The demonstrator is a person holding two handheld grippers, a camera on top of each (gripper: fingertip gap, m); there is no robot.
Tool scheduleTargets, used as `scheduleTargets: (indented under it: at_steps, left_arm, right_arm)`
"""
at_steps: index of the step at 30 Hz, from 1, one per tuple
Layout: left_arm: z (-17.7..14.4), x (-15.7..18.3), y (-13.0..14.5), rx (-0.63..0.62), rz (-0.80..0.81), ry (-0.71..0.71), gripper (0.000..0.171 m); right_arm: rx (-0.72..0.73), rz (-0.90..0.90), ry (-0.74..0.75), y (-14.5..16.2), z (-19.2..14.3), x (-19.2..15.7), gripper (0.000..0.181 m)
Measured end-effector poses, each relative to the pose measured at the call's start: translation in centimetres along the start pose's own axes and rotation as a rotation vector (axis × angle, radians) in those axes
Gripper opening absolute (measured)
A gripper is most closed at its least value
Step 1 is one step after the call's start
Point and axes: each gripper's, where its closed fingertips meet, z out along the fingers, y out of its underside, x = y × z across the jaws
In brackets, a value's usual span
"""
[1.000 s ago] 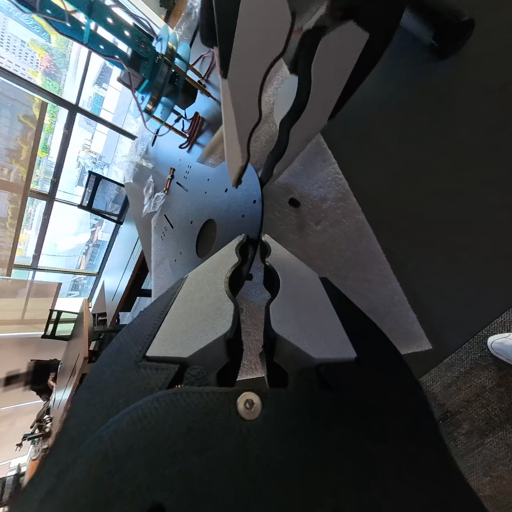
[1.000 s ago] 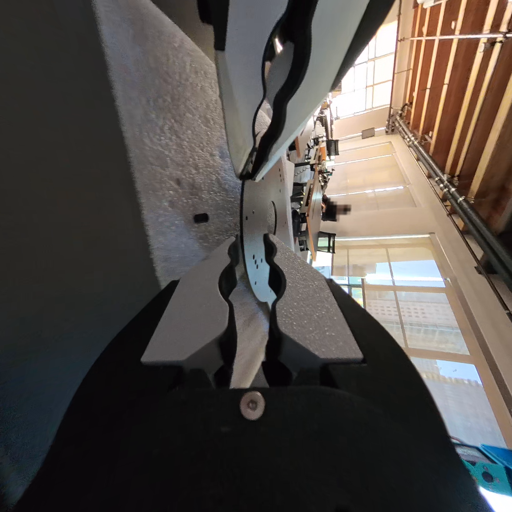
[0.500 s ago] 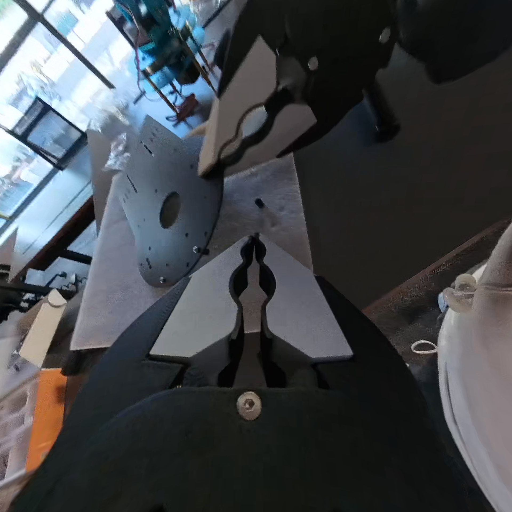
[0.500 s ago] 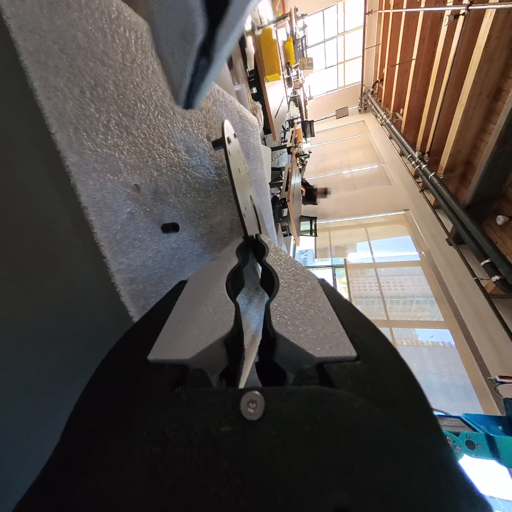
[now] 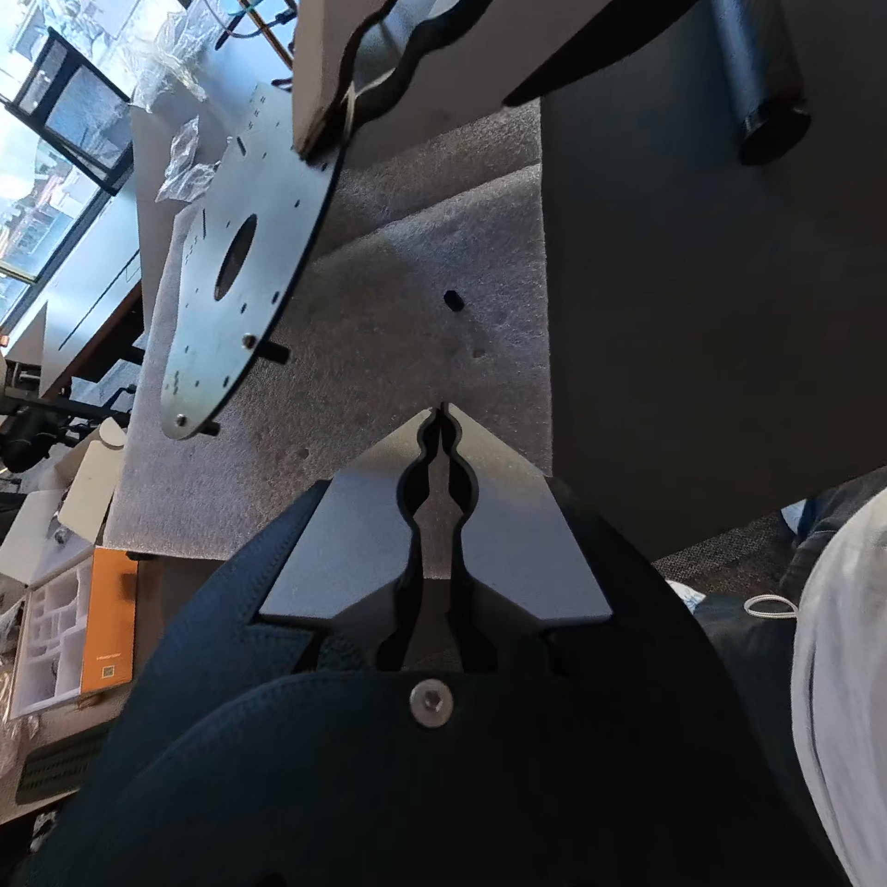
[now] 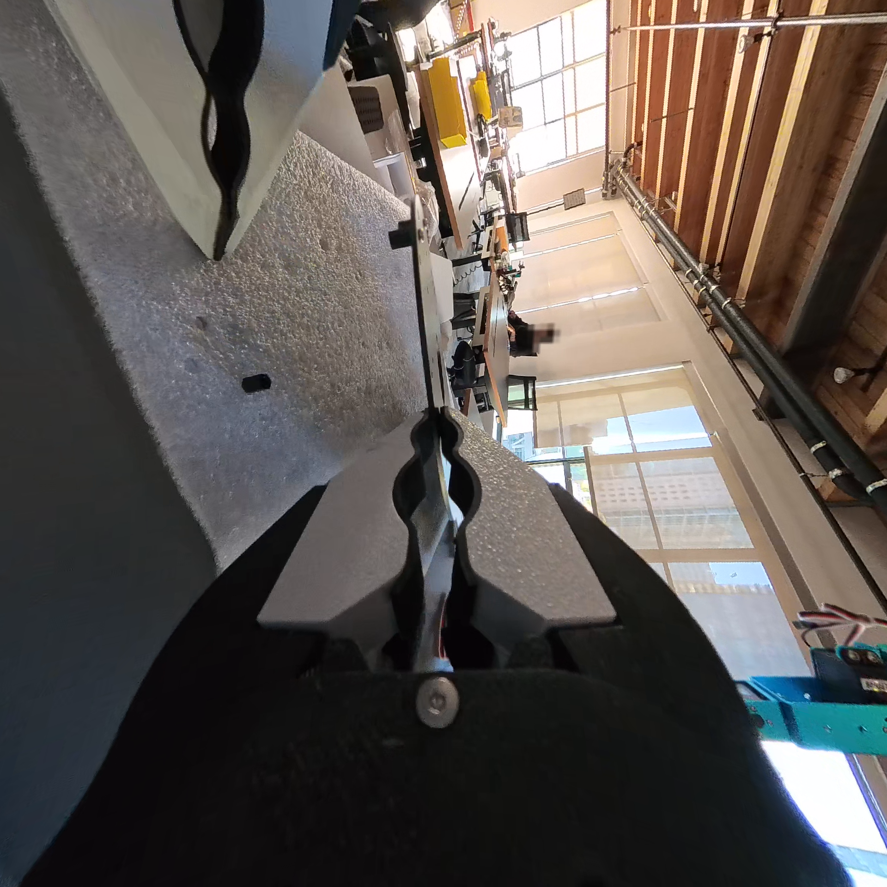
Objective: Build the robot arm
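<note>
Our right gripper (image 6: 439,413) pinches the plate (image 5: 240,269) by its rim, held edge-up off the foam (image 5: 408,336). Our left gripper (image 5: 440,408) is closed, empty, beside it. Thin, stiff, slick metal: we'd grip its bare edge.

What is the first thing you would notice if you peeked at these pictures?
The shiny metal plate with a big round hole stands out first, lifted off the grey foam sheet and pinched at its edge by the right gripper. The left gripper is shut and empty over the foam, near a tiny black spacer. Off to the left sits an orange box.
</note>
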Motion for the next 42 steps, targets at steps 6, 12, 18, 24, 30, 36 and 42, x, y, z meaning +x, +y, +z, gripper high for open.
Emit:
scheduleTargets:
  at_steps: [6,12,18,24,30,36,42]
  left_arm:
    - [0.0,-0.2,0.0,-0.005,-0.006,-0.024,0.000]
    - [-0.3,-0.5,-0.1,0.028,-0.054,-0.040,0.000]
    - [-4.6,-3.2,-0.8,0.192,-0.475,0.089,0.012]
    - [-5.3,-6.8,-0.1,0.289,-1.178,0.431,0.028]
    - [-3.2,-6.6,-0.2,0.250,-1.355,0.566,0.024]
    - [-2.2,-4.6,1.0,0.170,-1.123,0.435,0.035]
    - [-3.3,-3.9,0.2,0.207,-0.728,0.119,0.052]
  right_arm:
    - [-0.003,-0.006,-0.009,-0.2,-1.4,-0.9,0.000]
    - [-0.007,0.019,0.001,-0.3,-1.5,-1.1,0.000]
    - [-0.014,0.032,0.003,-0.6,-1.3,-1.3,0.000]
    - [-0.018,0.043,0.014,-0.8,-1.0,-1.2,0.000]
    - [-0.036,0.053,0.014,-0.9,-0.8,-1.3,0.001]
    - [-0.063,0.060,-0.009,-0.7,-0.4,-2.3,0.002]
    - [-0.072,0.068,-0.027,-0.4,-0.2,-2.8,0.003]
